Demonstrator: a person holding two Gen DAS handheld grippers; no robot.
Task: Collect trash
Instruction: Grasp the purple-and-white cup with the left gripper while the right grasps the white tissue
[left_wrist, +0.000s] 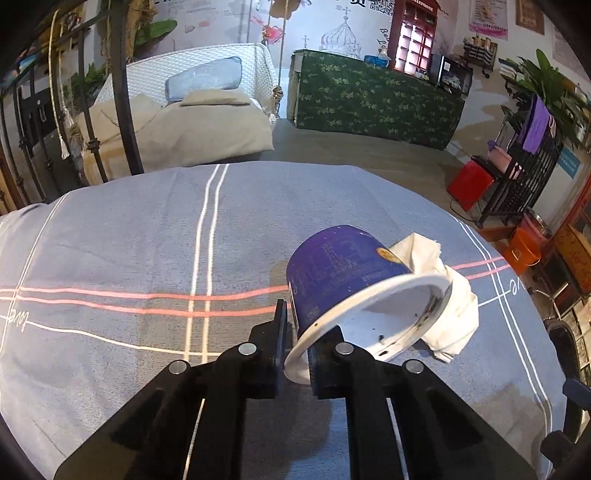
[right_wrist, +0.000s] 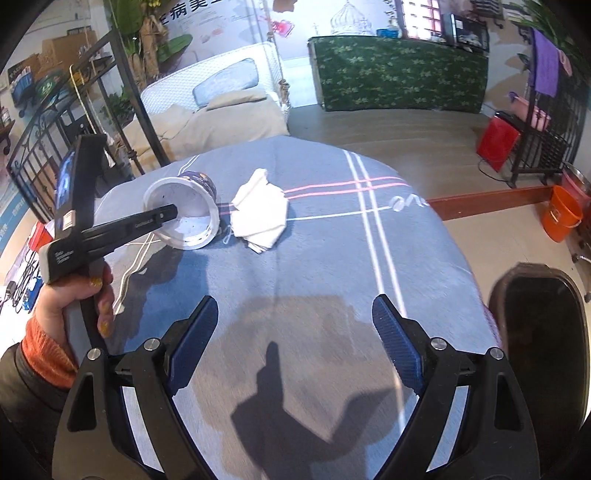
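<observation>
A purple paper cup (left_wrist: 332, 266) with a white inside lies on its side on the blue striped cloth (left_wrist: 147, 240), its mouth toward me. My left gripper (left_wrist: 297, 345) is shut on the cup's white rim, one finger outside the wall and one inside. A crumpled white tissue (left_wrist: 450, 306) lies against the cup's right side. In the right wrist view, the cup (right_wrist: 203, 181) and the tissue (right_wrist: 260, 210) lie at the far left of the cloth, with the left gripper (right_wrist: 168, 216) reaching into the cup's mouth. My right gripper (right_wrist: 294, 301) hangs open over bare cloth, well short of the tissue.
A dark brown bin (right_wrist: 539, 332) stands just beyond the cloth's right edge. Farther right, an orange bucket (right_wrist: 563, 216) and a red box (right_wrist: 496, 138) sit on the floor. A person's hand (right_wrist: 70, 295) in an orange cuff holds the left gripper. A black metal frame (left_wrist: 122, 110) rises behind.
</observation>
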